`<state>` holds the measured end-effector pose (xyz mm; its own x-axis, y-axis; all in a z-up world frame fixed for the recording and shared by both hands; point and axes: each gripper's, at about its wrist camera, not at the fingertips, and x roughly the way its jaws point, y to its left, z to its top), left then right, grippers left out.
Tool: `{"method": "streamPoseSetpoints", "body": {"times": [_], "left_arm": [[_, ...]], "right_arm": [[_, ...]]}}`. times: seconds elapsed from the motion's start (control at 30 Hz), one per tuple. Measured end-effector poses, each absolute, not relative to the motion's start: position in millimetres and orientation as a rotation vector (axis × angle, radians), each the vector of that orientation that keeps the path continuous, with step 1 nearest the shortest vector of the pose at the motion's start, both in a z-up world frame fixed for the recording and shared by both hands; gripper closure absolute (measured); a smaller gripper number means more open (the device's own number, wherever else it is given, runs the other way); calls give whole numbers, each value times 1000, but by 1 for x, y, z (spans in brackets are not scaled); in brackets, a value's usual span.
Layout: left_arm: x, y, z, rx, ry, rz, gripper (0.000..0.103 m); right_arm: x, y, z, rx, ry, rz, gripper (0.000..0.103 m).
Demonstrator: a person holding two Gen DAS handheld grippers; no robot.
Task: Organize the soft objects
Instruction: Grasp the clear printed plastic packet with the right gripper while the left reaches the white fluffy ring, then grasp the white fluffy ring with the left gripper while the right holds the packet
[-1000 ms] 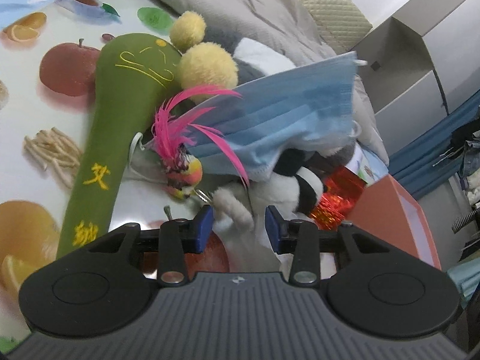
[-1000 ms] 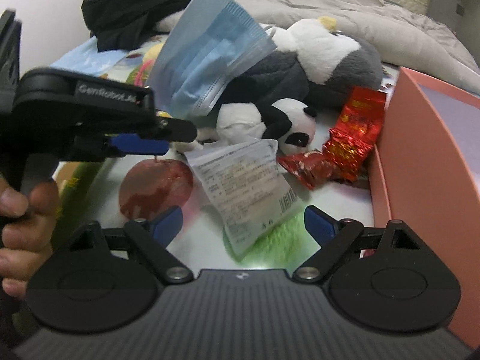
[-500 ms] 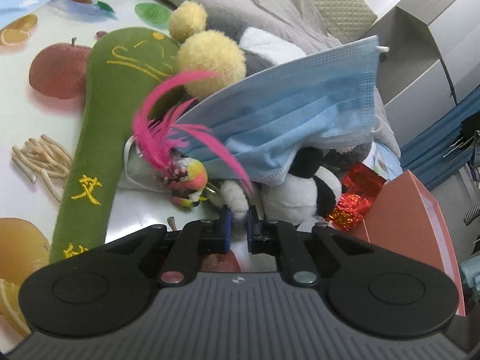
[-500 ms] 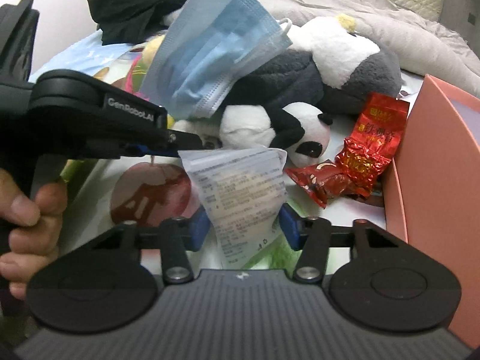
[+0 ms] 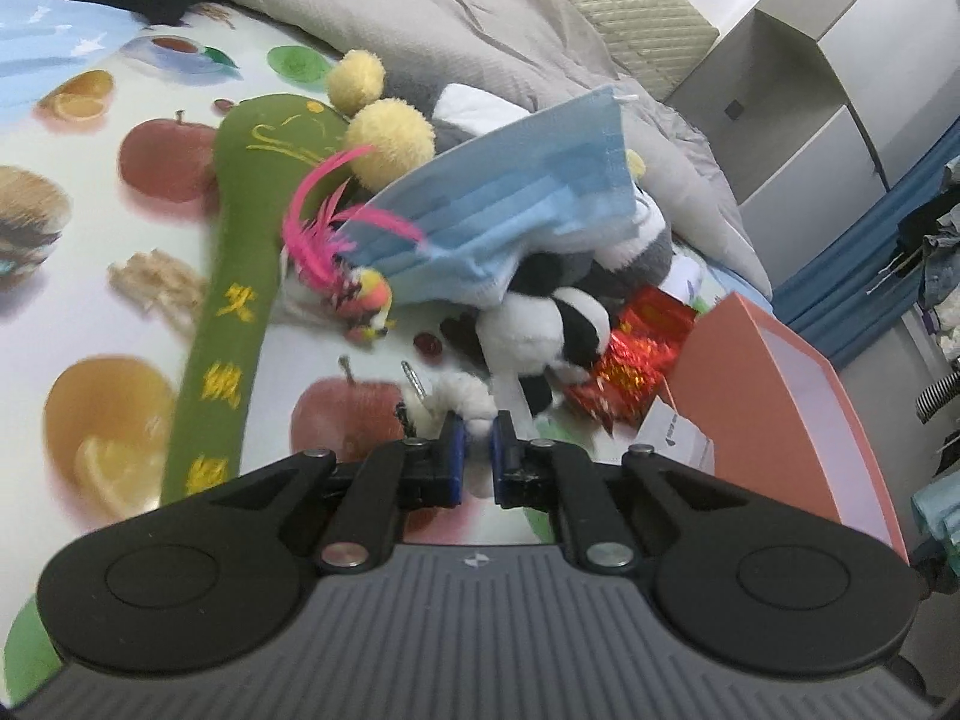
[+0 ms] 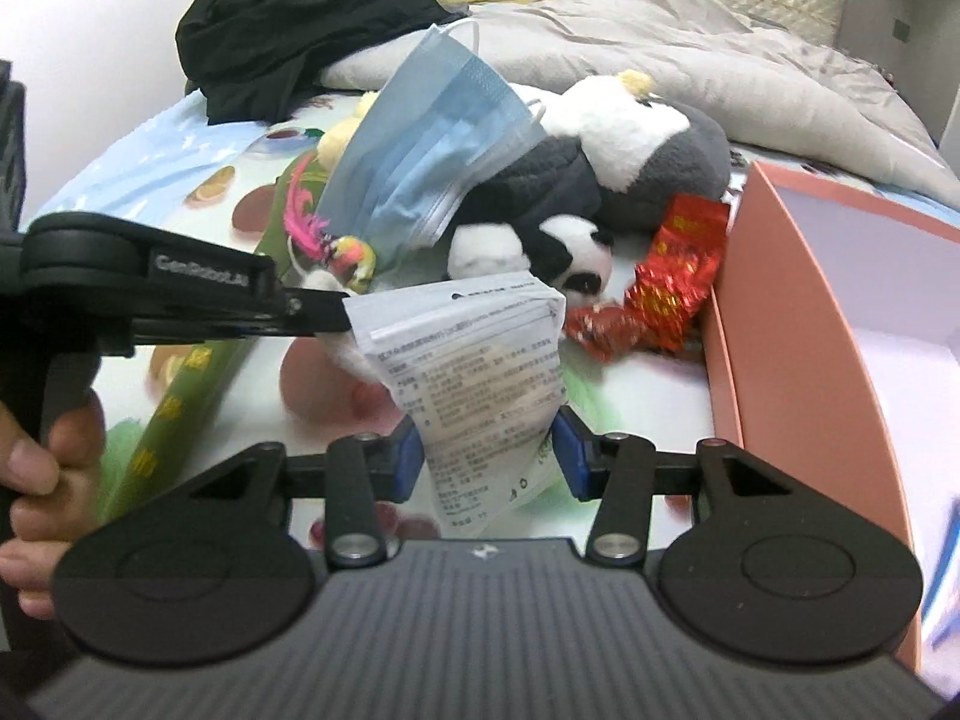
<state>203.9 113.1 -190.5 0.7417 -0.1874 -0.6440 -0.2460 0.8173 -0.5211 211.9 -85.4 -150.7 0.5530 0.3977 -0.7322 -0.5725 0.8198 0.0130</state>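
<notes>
We are working over a bed covered with a fruit-print sheet (image 5: pixel 90 192), its apples, oranges and lemon slices showing between the things, with a grey quilt (image 6: pixel 690 54) bunched along the far edge, a black garment (image 6: pixel 288 30) heaped at the far left corner and a grey cabinet (image 5: pixel 798 96) standing beyond the right side. An open pink box (image 6: pixel 780 372) is sitting along the right edge of the sheet. A long green plush (image 5: pixel 234 312) is lying lengthwise toward the left, carrying yellow embroidered characters we cannot read. At the middle a grey and white plush (image 6: pixel 648 150) is lying under a blue face mask (image 5: pixel 510 222), with a small panda plush (image 5: pixel 540 336) just in front of it and a red foil packet (image 6: pixel 666 288) between the panda and the box. A pink-feathered toy (image 5: pixel 354 276) is resting beside the green plush. Our left gripper (image 5: pixel 476 450), its side reading "GenRobot.AI", is reaching in level from the left, its blue pads pinching a white fluffy paw of the panda plush near the front of the pile. Our right gripper (image 6: pixel 486 459) is pointing forward, its fingers (image 6: pixel 408 459) closing on a white printed packet (image 6: pixel 474 372) of fine text too small to read, held upright above the sheet's near edge.
</notes>
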Motion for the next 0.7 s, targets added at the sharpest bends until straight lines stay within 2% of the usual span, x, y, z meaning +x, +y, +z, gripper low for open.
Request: {"method": "streamPoseSetpoints", "body": {"times": [0.3,0.6,0.63,0.67,0.7], "left_arm": [[155,98,-190,-582,809,6,92],[139,86,-204,-499,919,-25,91],[139,86,-205,-493,929,-27,85],[138,87,-205,-486,936,-31,80],[138,88,-204,-476,940,-40,71]], "right_arm": [[173,-105,-161,-217,892,529,54],[167,-125,-179,-136,996,492,51],[168,-126,-179,-126,1002,493,46],[169,-126,-180,-122,1003,490,35],[169,-126,-180,-124,1001,489,31]]}}
